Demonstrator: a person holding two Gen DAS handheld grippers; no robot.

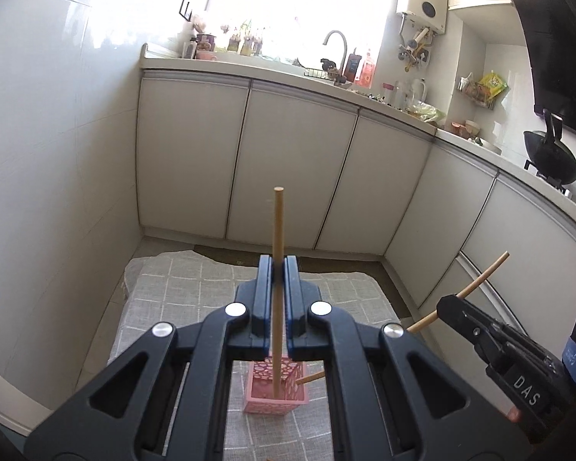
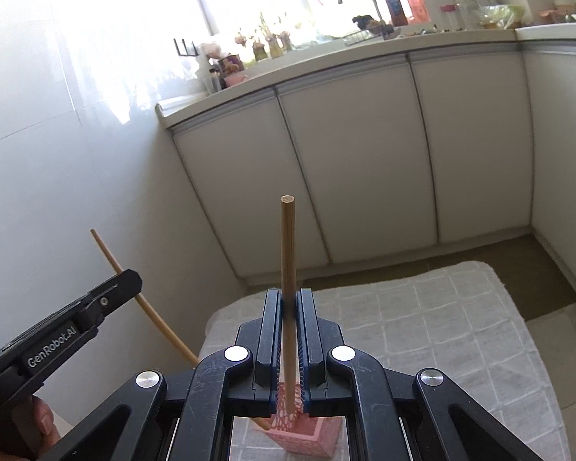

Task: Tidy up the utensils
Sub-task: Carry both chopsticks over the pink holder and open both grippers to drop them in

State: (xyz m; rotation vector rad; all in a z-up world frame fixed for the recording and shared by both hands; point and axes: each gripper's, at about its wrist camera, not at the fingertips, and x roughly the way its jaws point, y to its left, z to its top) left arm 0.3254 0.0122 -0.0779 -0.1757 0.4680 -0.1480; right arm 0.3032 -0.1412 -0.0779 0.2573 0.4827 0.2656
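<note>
Left hand-held gripper point(image 1: 278, 269) clamped on a chopstick point(image 1: 277, 230), right hand-held gripper point(image 2: 289, 299) pinching another chopstick point(image 2: 288, 246), both above the pink holder point(image 1: 274, 392) on the checked cloth point(image 1: 172, 288).

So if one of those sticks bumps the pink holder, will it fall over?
Probably it could. The pink holder looks tall and narrow with cut-out walls, so likely light and tippy. It stands on a soft cloth, not a firm footing. The chopstick in the left gripper looks stiff, so a bump would push hard.
</note>
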